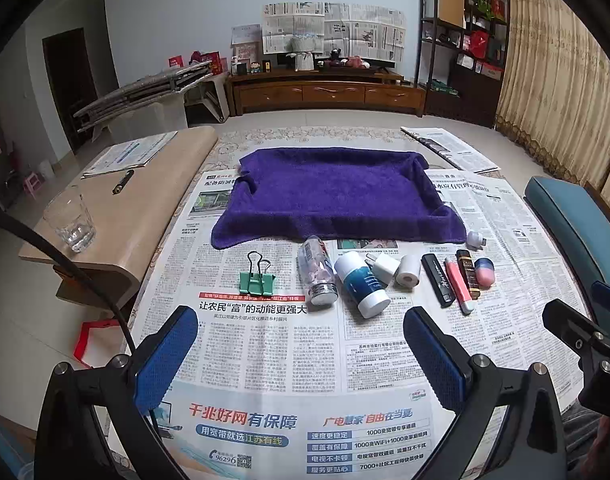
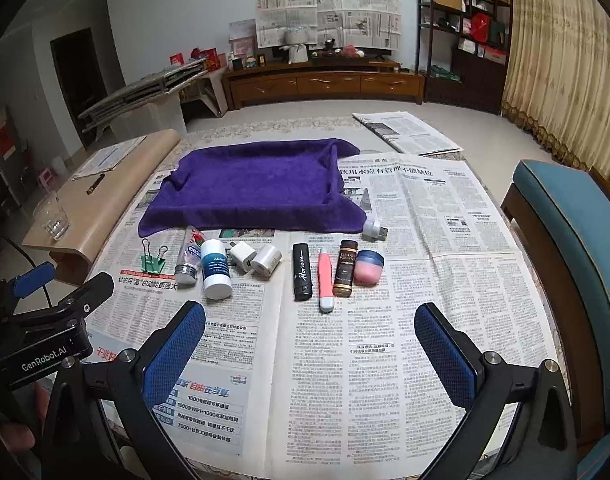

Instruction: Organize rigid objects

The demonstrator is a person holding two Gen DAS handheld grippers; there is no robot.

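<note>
A row of small items lies on newspaper in front of a purple towel (image 1: pixel 333 192) (image 2: pixel 257 184). From left: a green binder clip (image 1: pixel 257 280) (image 2: pixel 153 262), a clear bottle (image 1: pixel 317 276) (image 2: pixel 189 258), a white-and-blue bottle (image 1: pixel 363 284) (image 2: pixel 216 270), a white charger (image 1: pixel 383 266) (image 2: pixel 241 256), a white tape roll (image 1: pixel 409 272) (image 2: pixel 267 261), a black stick (image 1: pixel 437 280) (image 2: pixel 301 272), a pink pen (image 1: pixel 459 286) (image 2: pixel 325 280), a brown bottle (image 1: pixel 467 274) (image 2: pixel 346 268) and a pink jar (image 1: pixel 484 273) (image 2: pixel 369 266). My left gripper (image 1: pixel 301 356) and right gripper (image 2: pixel 311 352) hover open, nearer than the row, holding nothing.
A small white plug (image 1: pixel 475 239) (image 2: pixel 375 230) lies by the towel's right corner. A beige side table (image 1: pixel 145 196) on the left carries a glass (image 1: pixel 69 216), a pen and papers. A blue-cushioned chair (image 2: pixel 565 248) stands right of the table.
</note>
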